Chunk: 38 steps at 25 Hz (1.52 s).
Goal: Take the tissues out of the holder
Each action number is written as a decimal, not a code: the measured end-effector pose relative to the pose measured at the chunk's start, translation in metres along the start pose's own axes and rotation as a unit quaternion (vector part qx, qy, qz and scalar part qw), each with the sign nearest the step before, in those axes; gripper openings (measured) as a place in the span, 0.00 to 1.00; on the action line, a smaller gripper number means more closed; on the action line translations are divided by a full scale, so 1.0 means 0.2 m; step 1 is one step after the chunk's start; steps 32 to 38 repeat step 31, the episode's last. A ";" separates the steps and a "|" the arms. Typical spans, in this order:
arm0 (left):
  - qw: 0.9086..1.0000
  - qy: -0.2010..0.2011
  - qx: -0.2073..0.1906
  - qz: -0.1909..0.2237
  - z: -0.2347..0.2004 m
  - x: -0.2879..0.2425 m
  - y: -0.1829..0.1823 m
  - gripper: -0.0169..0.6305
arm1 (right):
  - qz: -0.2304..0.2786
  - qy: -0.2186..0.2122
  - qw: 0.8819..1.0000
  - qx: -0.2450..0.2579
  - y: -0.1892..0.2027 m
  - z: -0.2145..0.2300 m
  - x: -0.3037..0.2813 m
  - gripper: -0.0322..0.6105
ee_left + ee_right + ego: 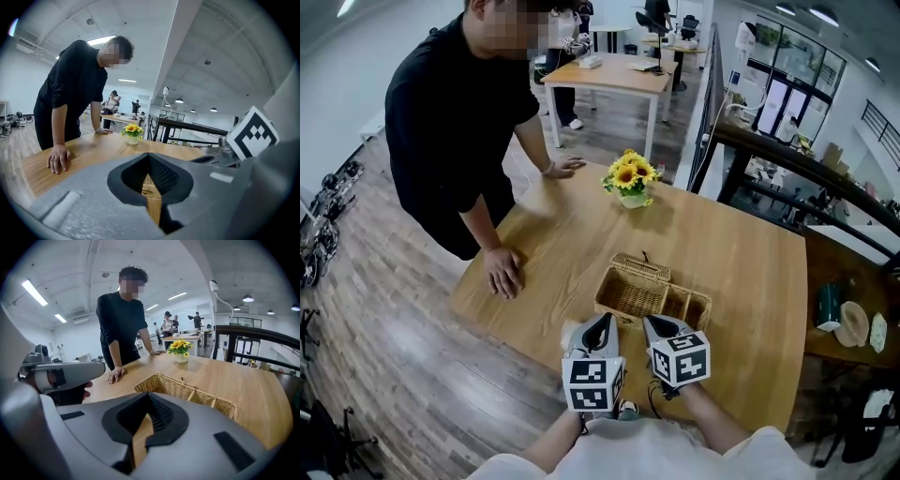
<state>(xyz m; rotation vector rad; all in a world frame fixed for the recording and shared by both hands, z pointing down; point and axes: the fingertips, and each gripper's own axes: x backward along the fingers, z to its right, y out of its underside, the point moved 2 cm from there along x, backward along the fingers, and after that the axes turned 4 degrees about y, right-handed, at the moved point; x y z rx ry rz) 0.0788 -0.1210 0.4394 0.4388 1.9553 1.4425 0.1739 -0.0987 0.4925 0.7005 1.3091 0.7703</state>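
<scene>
Wicker basket: sliver in left gripper view, fuller in head view; left tongs, right tongs closed, empty.

We get a bright, evenly lit room: ceiling strips overhead, only soft shadows on the worktop. Wide lenses bow the edges, corners go black, and the left gripper, close up, looks soft.

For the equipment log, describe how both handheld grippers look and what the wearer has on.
The left gripper and right gripper match: pale grey moulded shells tapering to a point, black ribbed pads inside, each carrying a white cube printed with black square markers. The wearer's top is white, forearms unsleeved.
</scene>
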 end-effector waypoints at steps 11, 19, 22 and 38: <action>1.000 0.015 -0.005 -0.010 0.05 -0.04 0.01 0.02 | 0.007 0.030 0.999 -0.021 0.03 0.07 0.03 0.06; 1.000 0.014 -0.007 -0.009 0.04 -0.06 0.00 0.02 | 0.010 0.032 0.999 -0.018 0.01 0.08 0.02 0.05; 1.000 0.015 -0.008 -0.009 0.05 -0.06 -0.01 0.02 | 0.010 0.034 0.999 -0.018 0.01 0.09 0.03 0.05; 1.000 0.014 -0.007 -0.009 0.04 -0.07 0.00 0.02 | 0.006 0.030 0.999 -0.016 0.01 0.09 0.03 0.05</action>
